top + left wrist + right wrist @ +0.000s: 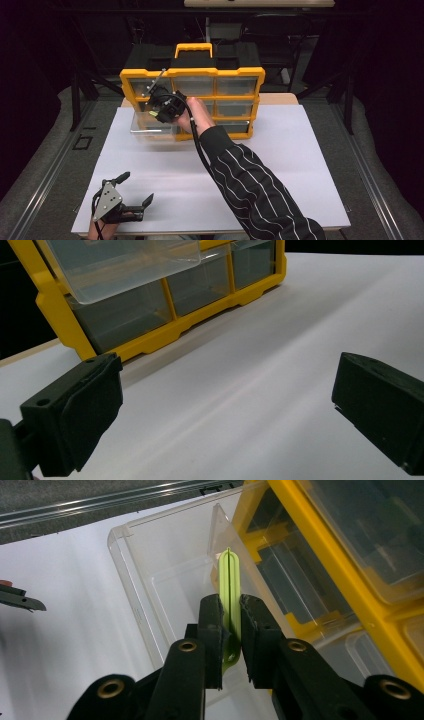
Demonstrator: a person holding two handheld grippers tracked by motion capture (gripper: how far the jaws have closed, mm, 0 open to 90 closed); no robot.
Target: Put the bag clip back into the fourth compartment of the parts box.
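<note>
A yellow organizer (192, 75) with clear drawers stands upright at the back of the white table. One clear drawer (150, 127) is pulled out at its lower left. My right gripper (156, 112) hangs over that drawer, shut on a thin lime-green plastic piece (230, 577). In the right gripper view the piece stands on edge between the pads (212, 625), above the open drawer (165, 575). My left gripper (136, 188) rests near the table's front left corner, open, with nothing between its jaws (227, 405). It faces the organizer (150, 340) and the pulled-out drawer (125, 265).
The white table top (280, 165) spreads wide between the organizer and the front edge. The striped sleeve (250, 185) of the right arm crosses it diagonally. A black case (150, 52) and a chair sit behind the organizer. Metal rails run along both sides.
</note>
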